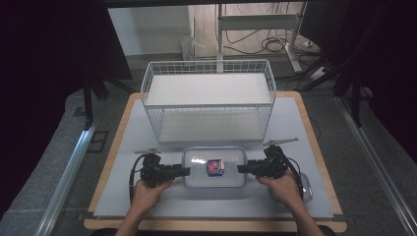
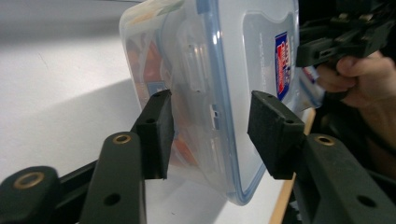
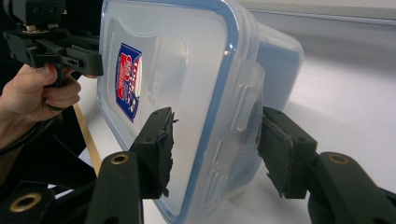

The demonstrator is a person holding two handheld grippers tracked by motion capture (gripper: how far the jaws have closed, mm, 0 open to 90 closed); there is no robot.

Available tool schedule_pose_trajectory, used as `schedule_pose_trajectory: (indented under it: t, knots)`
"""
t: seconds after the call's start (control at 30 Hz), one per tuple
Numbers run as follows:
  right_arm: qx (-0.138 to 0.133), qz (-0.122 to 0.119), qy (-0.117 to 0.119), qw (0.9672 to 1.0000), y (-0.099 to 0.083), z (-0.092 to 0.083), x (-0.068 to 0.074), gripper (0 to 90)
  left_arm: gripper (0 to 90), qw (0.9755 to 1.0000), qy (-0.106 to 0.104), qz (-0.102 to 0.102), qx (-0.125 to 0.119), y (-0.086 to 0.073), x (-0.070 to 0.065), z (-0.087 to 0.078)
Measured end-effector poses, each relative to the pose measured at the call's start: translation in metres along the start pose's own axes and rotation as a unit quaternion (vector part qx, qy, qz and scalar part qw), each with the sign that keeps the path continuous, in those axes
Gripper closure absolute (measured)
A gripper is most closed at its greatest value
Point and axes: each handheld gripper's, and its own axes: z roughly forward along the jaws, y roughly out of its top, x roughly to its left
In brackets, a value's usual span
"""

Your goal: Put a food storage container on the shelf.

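two hand-held grippers (image 1: 186,171) (image 1: 242,168); one lidded container (image 1: 214,167); one wire rack (image 1: 208,101)

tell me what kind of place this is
Probably a lab or test workspace, not a kitchen: a bare white table holding just a wire rack and a plastic container, with loose cables on the floor behind.

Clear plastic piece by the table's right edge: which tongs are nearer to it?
Right. The right tongs sit just left of the clear plastic piece, that hand over it; the left tongs are across the lidded box.
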Motion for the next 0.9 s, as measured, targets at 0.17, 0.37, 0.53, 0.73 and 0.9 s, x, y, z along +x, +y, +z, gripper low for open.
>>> schedule_pose_trajectory:
  t: [0.17, 0.37, 0.53, 0.73, 0.9]
  knots:
    - [-0.002, 0.009, -0.008, 0.9999, -0.0009, 0.0001, 0.0028, 47.0, 52.6, 0.9999, -0.001, -0.012, -0.005, -0.0001, -0.0002, 0.0006]
    - [-0.014, 0.021, -0.009, 0.9996, -0.0031, -0.0002, 0.0032, 47.9, 52.6, 0.9996, 0.005, -0.025, -0.008, 0.0027, -0.0016, 0.0025]
    - [-0.026, 0.003, -0.016, 0.9995, -0.0035, -0.0015, 0.0072, 50.2, 52.6, 0.9996, 0.019, -0.015, -0.016, 0.0046, -0.0038, 0.0008]
    - [-0.034, -0.001, -0.014, 0.9993, -0.0029, -0.0006, 0.0065, 50.7, 52.7, 0.9995, 0.017, -0.019, -0.019, 0.0061, -0.0016, 0.001]
    - [-0.034, 0.0, -0.008, 0.9994, -0.0033, -0.0007, 0.0042, 51.1, 52.7, 0.9996, 0.013, -0.017, -0.021, 0.0052, -0.0002, 0.001]
